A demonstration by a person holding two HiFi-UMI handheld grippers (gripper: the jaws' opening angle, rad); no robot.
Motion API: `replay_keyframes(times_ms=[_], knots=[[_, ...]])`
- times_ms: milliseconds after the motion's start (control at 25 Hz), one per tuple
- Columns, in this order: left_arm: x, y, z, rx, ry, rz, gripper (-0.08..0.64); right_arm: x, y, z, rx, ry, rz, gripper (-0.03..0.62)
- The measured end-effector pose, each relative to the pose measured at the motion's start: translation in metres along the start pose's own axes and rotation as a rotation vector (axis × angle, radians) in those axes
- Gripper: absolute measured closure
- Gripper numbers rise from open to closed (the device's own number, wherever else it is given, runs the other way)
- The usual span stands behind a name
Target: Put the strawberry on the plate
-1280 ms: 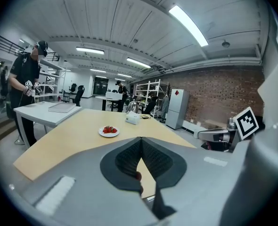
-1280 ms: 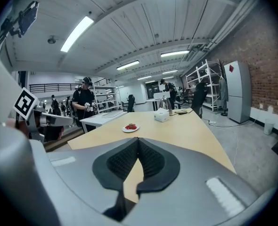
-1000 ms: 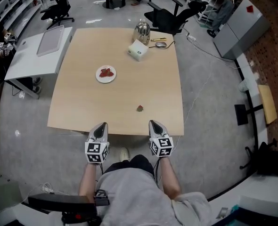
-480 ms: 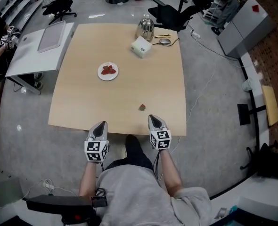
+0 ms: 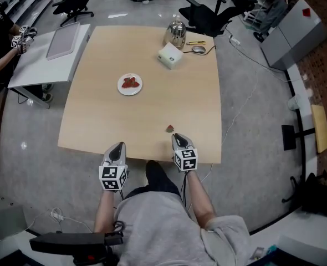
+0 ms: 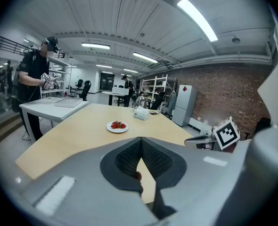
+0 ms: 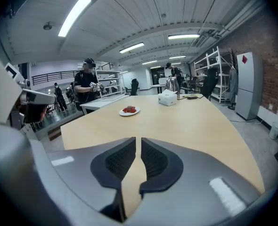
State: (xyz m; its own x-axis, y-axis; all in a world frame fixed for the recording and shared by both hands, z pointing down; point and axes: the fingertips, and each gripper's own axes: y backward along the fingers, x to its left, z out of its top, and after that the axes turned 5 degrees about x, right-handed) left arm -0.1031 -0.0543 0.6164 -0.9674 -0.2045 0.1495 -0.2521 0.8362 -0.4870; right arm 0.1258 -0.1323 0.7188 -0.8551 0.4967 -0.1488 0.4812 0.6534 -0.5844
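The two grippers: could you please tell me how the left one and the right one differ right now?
The left gripper has its jaws meeting at the tips; the right gripper has its jaws a narrow slit apart and opening, with nothing between them. The right gripper reaches over the near edge of the table, close to the loose strawberry; the left gripper sits back at that edge, farther from it. Both are empty.
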Motion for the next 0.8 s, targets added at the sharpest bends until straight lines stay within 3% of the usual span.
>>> replay_keyframes(times_ms=[800], knots=[[0.026,-0.023,0.007,0.035,0.043,0.05,0.541,-0.019,-0.065,-0.028,0.175,-0.01,0.002,0.448]])
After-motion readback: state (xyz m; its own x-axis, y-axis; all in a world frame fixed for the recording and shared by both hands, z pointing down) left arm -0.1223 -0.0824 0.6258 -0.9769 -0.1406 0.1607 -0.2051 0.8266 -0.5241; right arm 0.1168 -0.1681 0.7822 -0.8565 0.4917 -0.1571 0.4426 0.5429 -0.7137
